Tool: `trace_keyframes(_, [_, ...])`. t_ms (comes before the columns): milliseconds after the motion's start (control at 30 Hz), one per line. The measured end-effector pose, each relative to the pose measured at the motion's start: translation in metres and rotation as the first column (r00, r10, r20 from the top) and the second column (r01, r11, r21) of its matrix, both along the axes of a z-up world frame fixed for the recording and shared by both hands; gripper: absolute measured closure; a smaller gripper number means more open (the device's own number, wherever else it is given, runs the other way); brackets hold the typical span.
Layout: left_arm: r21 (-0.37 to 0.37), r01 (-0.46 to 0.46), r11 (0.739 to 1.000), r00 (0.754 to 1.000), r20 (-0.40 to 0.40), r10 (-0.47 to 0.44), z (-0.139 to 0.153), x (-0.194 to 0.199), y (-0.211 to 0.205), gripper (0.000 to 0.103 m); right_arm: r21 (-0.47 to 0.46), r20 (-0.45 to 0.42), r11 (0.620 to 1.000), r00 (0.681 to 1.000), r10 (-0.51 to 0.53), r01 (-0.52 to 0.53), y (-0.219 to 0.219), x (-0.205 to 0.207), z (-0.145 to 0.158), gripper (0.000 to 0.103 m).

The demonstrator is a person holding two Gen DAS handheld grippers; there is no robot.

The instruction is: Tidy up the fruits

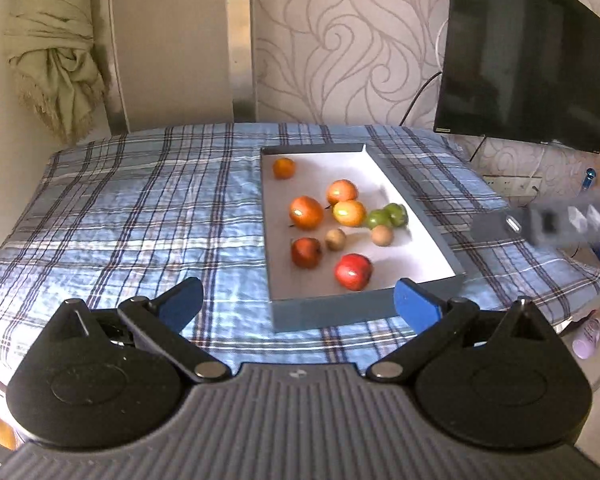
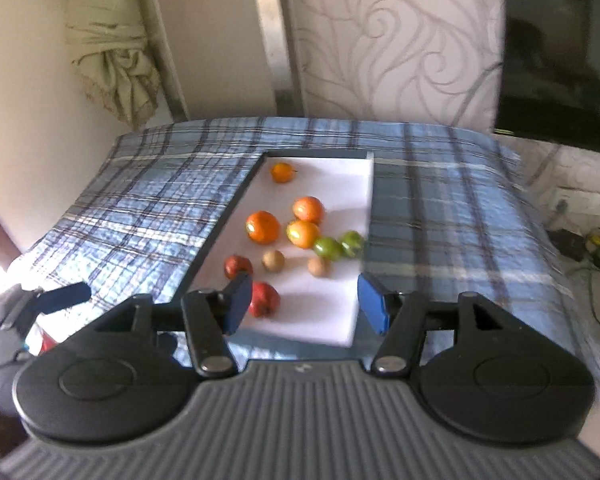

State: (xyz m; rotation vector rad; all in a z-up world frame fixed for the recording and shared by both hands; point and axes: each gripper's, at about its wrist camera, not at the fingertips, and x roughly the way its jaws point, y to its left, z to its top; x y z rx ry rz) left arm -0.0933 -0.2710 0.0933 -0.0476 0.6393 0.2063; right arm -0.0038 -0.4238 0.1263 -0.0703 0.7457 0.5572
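hovering over a plaid-covered counter (image 1: pixel 140 208), both grippers are spread wide and hold nothing. the left gripper (image 1: pixel 299 302) sits low in its frame, its blue fingers (image 1: pixel 414 300) released, aimed at the near wall of a tray (image 1: pixel 332 314). the right gripper (image 2: pixel 300 304) is also released, its fingers (image 2: pixel 372 304) framing the tray's near end (image 2: pixel 292 350) at the centre of its frame.

the fruits all lie loose inside the white-floored tray, at mid frame in both views. a small orange one (image 1: pixel 283 168) sits alone toward the far end. three orange-red ones (image 1: pixel 306 212) cluster at the middle, with two green ones (image 1: pixel 386 216) touching each other just to their right. two small brown ones (image 1: pixel 335 239) lie below the cluster, and a dark red one (image 1: pixel 306 253) and a bright red one (image 1: pixel 353 271) lie nearest the camera.

judging by this, the gathering looks done: no fruit shows on the cloth outside the tray. what may remain is sorting by kind or colour, since the pieces are scattered rather than grouped, but no second container is visible.

in the left view, the right gripper enters at the right edge as a grey blur. the right view is soft throughout, and its left finger covers part of the bright red fruit (image 2: pixel 266 300). a red-and-white object at the lower left of that view is too cut off to name.
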Motion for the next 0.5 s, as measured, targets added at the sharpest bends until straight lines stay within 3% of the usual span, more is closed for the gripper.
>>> trace_keyframes(100, [0.015,0.002,1.0,1.0,-0.001,-0.002,0.003,0.002,-0.008,0.0,0.011,-0.027,0.998,0.998,-0.054,0.054,-0.021,-0.02,-0.001,0.042])
trace_keyframes(300, [0.013,0.016,1.0,1.0,-0.002,-0.016,0.011,0.006,-0.018,0.0,0.021,-0.082,0.998,0.994,-0.065,0.067,-0.042,-0.062,-0.008,0.042])
trace_keyframes(500, [0.021,0.048,0.999,0.999,0.0,-0.048,0.015,0.002,-0.032,0.0,0.003,-0.067,0.998,0.996,-0.055,0.055,-0.044,-0.074,-0.004,0.042])
